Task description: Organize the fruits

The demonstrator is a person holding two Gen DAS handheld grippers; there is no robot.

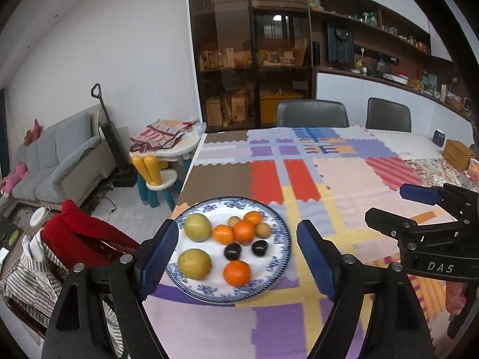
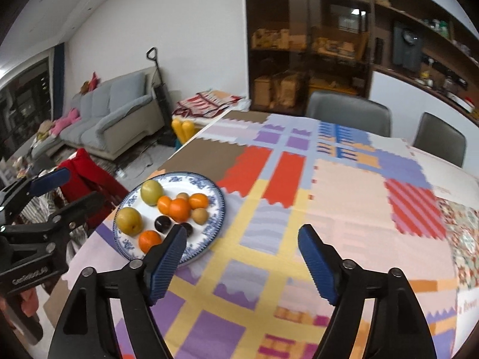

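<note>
A blue-and-white plate (image 1: 278, 239) (image 2: 214, 218) sits near the table's left edge. On it lie two yellow-green fruits (image 1: 197, 227) (image 2: 152, 192), several oranges (image 1: 237, 272) (image 2: 179, 209), two dark plums (image 1: 233, 251) (image 2: 163, 224) and small tan fruits (image 1: 263, 229) (image 2: 200, 216). My left gripper (image 1: 236, 257) is open and empty, hovering just in front of the plate. My right gripper (image 2: 241, 257) is open and empty, to the right of the plate; it also shows in the left wrist view (image 1: 395, 206). The left gripper shows at the left of the right wrist view (image 2: 71, 188).
The table carries a patchwork cloth (image 1: 344, 179) (image 2: 329, 194). A wicker box (image 1: 458, 149) and a dark cup (image 1: 439, 137) stand at the far right. Two grey chairs (image 1: 312, 113) stand behind the table. A chair with red clothing (image 1: 77, 233) is at the left edge.
</note>
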